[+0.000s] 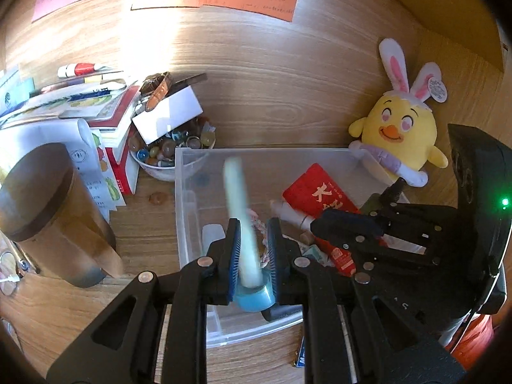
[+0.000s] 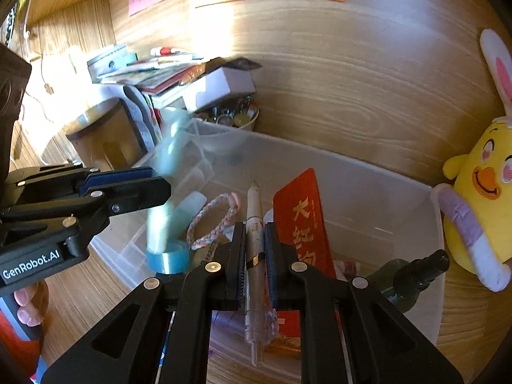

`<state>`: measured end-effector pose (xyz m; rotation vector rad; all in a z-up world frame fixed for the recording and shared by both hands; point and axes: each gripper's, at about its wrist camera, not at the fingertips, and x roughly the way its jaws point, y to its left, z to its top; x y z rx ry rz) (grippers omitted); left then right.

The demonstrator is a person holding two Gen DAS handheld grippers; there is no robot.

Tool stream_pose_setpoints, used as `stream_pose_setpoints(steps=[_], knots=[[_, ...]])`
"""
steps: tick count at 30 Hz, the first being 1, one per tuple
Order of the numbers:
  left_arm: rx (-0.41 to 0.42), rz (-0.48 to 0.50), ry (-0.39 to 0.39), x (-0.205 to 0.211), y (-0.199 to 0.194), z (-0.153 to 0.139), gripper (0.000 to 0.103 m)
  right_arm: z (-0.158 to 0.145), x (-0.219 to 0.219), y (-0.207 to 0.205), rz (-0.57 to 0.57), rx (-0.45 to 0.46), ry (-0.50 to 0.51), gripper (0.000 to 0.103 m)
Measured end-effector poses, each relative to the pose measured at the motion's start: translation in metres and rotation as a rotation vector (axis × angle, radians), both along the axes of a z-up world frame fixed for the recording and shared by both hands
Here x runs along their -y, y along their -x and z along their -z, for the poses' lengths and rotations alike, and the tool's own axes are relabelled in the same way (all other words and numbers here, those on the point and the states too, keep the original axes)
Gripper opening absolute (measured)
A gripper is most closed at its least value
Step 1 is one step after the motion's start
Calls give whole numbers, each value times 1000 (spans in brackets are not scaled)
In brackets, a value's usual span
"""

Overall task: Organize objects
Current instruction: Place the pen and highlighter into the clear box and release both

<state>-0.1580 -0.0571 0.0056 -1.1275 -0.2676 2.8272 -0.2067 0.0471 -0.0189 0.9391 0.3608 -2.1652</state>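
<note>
My left gripper (image 1: 254, 227) is shut on a pale green tube (image 1: 238, 198) with a blue cap (image 1: 254, 299), and holds it over the clear plastic bin (image 1: 256, 150). The cap end lies near the jaw base and the tube tip points away, blurred. My right gripper (image 2: 255, 228) is shut on a pale pen (image 2: 254, 204) above the same bin (image 2: 352, 160). In the right wrist view the left gripper (image 2: 163, 185) comes in from the left with the tube (image 2: 158, 227). In the left wrist view the right gripper (image 1: 323, 224) reaches in from the right.
In the bin lie a red packet (image 2: 300, 220), a braided bracelet (image 2: 212, 220) and a green spray bottle (image 2: 406, 278). A yellow plush chick (image 1: 396, 137) leans at the bin's far right corner. A bowl of marbles (image 1: 169, 150), stacked books (image 1: 96, 105) and a lidded jar (image 1: 48, 208) crowd the left.
</note>
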Motion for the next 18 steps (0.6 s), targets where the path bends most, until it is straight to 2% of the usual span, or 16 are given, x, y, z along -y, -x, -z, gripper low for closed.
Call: stream_pose_setpoints(steps=[7,11,13,16,18], knots=[[-28,15,24,-8,-11,-7,17,-3,-1,-3,-3,-1,-17,10],[-50,18,43,-13,-22,-13,38,-10,-7,-10,4,-22,-19,11],[-59,19,53,-14,-28,-14,44,-14,-10,-15,2,-32,-19,12],[-62,23,48,-15,-39,-15,61,-22,-18,-25,12,-55,-7,23],[-64,25,44,-16,-46,-16,66,-25,-23,-30,18,-68,1,30]])
